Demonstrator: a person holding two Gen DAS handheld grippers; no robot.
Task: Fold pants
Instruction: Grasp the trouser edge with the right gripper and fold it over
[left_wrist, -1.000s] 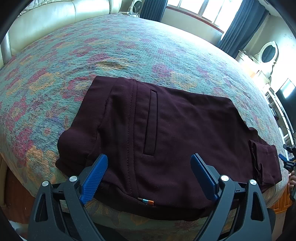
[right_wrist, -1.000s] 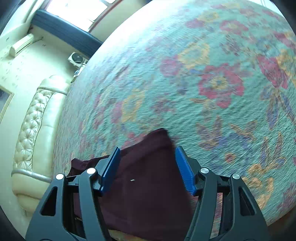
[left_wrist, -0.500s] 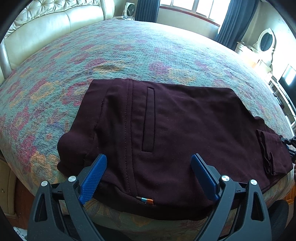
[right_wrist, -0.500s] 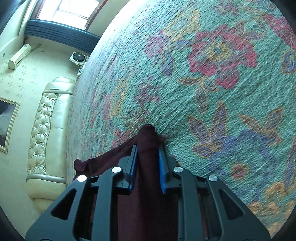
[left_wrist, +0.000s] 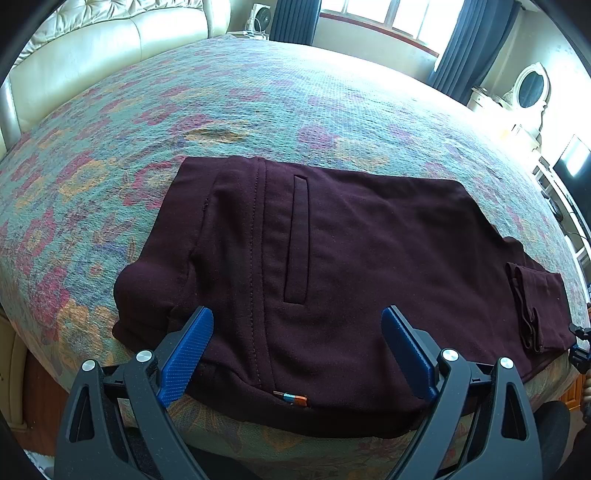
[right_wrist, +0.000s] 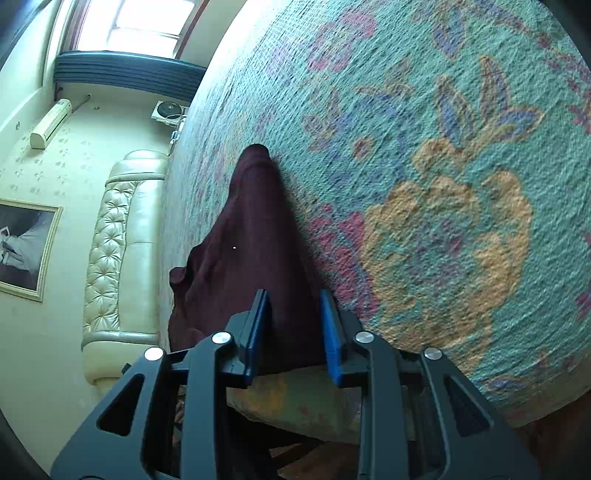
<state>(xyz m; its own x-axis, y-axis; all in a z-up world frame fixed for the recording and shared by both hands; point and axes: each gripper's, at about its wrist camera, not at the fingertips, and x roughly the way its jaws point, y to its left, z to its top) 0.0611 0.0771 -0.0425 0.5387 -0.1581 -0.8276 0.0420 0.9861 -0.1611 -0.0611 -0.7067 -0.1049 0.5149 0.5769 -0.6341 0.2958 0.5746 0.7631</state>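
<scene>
Dark maroon pants (left_wrist: 351, 258) lie flat on the flowered bed cover (left_wrist: 258, 92), waist to the left, with a slit pocket and a small orange-blue label (left_wrist: 295, 398) near the front edge. The leg end at the right is folded back into a cuff (left_wrist: 535, 306). My left gripper (left_wrist: 297, 314) hovers open over the waist part, with nothing between its blue pads. In the right wrist view my right gripper (right_wrist: 293, 295) is shut on a bunched end of the pants (right_wrist: 251, 229), which runs away from the pads as a raised ridge over the cover (right_wrist: 443, 147).
A cream tufted headboard (left_wrist: 92, 48) stands at the far left. Windows with dark curtains (left_wrist: 465, 44) fill the back, with a fan (left_wrist: 260, 14) beside them. A dresser with an oval mirror (left_wrist: 530, 88) stands at the right. The bed's front edge lies just under both grippers.
The right gripper's jaws closed on the pants' end, then it moved back and down with the fabric drawn into a ridge. The left gripper stayed open in place.
</scene>
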